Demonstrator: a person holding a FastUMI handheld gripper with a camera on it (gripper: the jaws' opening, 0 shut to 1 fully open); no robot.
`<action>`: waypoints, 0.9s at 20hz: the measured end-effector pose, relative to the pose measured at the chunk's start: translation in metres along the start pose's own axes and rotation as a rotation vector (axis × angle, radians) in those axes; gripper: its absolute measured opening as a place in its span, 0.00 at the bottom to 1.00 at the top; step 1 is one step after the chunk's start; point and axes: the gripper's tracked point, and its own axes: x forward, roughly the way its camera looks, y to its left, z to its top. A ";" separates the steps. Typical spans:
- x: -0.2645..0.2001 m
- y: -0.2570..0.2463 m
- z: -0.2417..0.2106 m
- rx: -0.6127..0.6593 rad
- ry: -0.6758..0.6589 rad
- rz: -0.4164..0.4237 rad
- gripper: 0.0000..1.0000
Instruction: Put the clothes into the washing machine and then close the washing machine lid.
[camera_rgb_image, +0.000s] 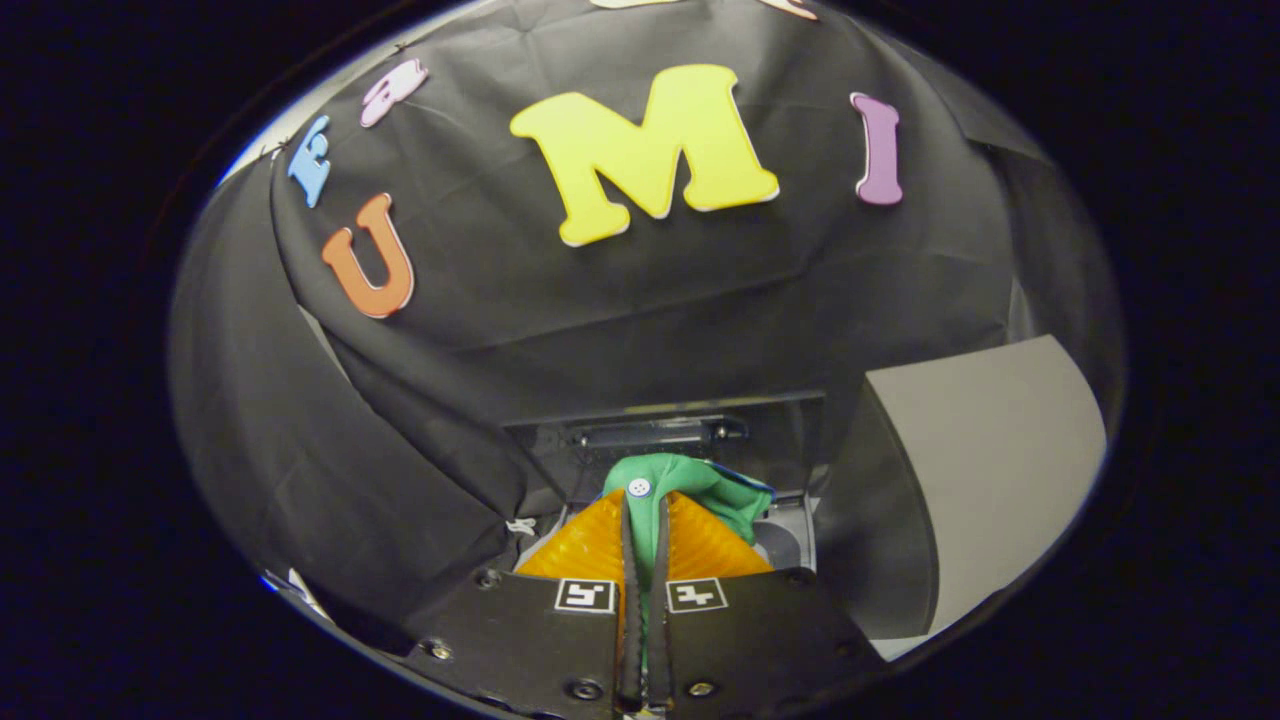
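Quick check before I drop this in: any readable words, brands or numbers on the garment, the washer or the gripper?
No readable text on any of them.
Green garment: plain cloth with a white button, no print; the gripper has its jaws shut on it.
Washing machine: no marking legible on its dark panel.
Gripper body: two square black-and-white markers, coded patterns, not words.

We see soft green cloth (700, 490) with a glossy button (639, 487), pinched between ribbed fingers (590, 545). The grey panel (990, 470) at right looks matt and smooth.
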 end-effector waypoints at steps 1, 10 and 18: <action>0.012 -0.002 -0.007 0.002 0.026 -0.004 0.06; 0.099 -0.016 -0.080 0.029 0.251 -0.057 0.06; 0.126 -0.036 -0.125 0.054 0.384 -0.114 0.06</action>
